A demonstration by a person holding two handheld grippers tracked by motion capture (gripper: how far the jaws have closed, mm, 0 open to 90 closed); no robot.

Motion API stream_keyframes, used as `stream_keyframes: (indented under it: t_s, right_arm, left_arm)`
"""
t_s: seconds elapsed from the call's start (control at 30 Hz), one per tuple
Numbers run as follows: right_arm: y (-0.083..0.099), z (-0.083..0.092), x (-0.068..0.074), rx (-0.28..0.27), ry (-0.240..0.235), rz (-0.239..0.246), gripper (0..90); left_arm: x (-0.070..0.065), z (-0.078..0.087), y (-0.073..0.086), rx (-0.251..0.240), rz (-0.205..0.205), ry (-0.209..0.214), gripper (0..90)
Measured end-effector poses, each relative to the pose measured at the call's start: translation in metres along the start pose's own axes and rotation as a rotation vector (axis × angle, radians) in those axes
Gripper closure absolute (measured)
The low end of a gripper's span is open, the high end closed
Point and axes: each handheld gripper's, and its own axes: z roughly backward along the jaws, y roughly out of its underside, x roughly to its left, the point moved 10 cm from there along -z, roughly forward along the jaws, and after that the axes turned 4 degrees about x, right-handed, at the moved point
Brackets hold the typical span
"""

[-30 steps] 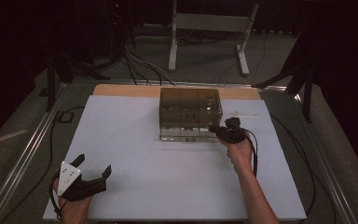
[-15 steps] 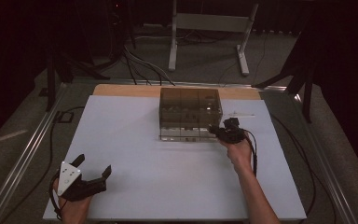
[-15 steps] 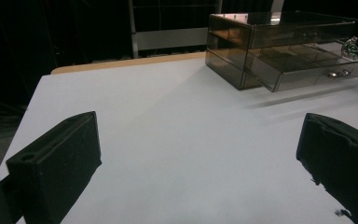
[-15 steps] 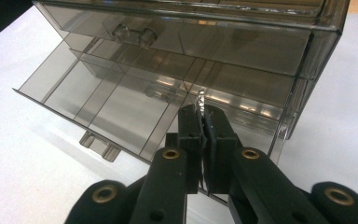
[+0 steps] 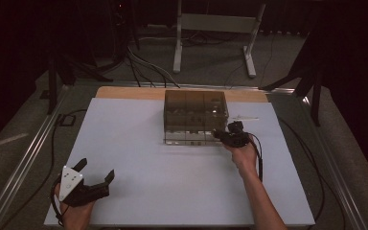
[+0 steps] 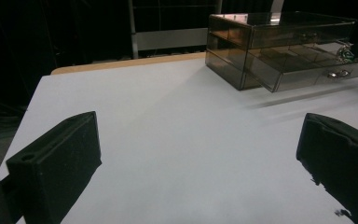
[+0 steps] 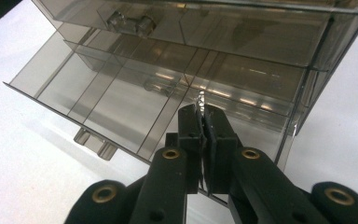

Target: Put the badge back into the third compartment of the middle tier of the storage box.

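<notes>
Drawer box [image 5: 195, 116]: smoky clear plastic

Glossy smoky clear-plastic drawer box [image 5: 195, 116], matt white table sheet [image 5: 139, 143], matt black hand-held gripper [image 7: 204, 121]

- A white sheet [image 5: 172, 167] covers the tabletop, stretching under and between both tongs.
- A strip of bare wooden tabletop [image 5: 124, 93] shows at the far edge, well beyond the tongs.
- A white metal stand [image 5: 215, 28] sits on the grey floor, far behind the tongs.
- Black cables [image 5: 143, 67] run across that floor, beyond the left tongs.
- A metal rail [image 5: 24, 153] borders the tabletop, outside the left tongs.
- A thin pale strip [image 5: 244, 117] lies on the sheet just beyond the right tongs.
</notes>
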Motion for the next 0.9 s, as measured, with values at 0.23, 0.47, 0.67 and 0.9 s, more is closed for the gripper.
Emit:
stream_keyframes:
  t_s: [0.23,0.47,0.67,0.9]
  right_arm:
    - [0.0017,-0.0034,0.0002,0.016,-0.006,-0.007,87.1]
    - [0.0032,-0.0064,-0.0016,0.024,-0.001,-0.018,86.7]
    - [0.0026,-0.0064,-0.0033,0.020,0.003,-0.026,85.1]
    - [0.0021,-0.0065,-0.0039,0.026,0.023,-0.009,82.1]
  left_arm:
    - [0.0000,0.0000,0.0000,0.000,0.000,0.000,0.7]
    - [0.0001,0.0001,0.0000,0.001,0.000,-0.002,0.7]
    - [-0.0002,0.0002,-0.0002,-0.001,0.000,-0.001,0.7]
    - [-0.0002,0.0004,-0.0005,-0.002,0.001,-0.002,0.7]
